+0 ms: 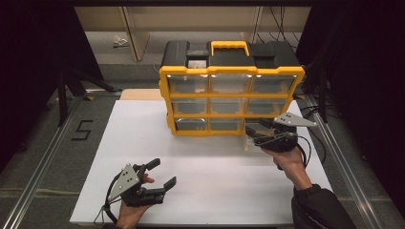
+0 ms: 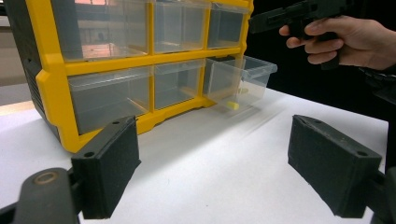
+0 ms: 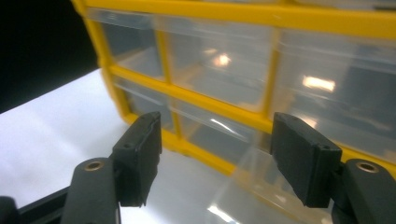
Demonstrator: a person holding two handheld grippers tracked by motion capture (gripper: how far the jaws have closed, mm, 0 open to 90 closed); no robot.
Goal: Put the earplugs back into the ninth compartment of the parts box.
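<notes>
I see my right gripper [image 1: 251, 134] with jaws spread at the pulled-out bottom-right drawer [image 2: 240, 79] of the yellow organizer [image 1: 231, 95] far on the white tabletop [image 1: 143, 143], my left gripper [image 1: 165, 173] released, near-left.

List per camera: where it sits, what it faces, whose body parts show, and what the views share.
High view: above the person's side, looking forward and down on the white table; both forearms, left gripper, right gripper.
Left gripper view: low, facing the organizer and its pulled-out drawer; own fingers, the right hand.
Right gripper view: close on the drawer fronts; own fingers.
Shared: the organizer.
</notes>
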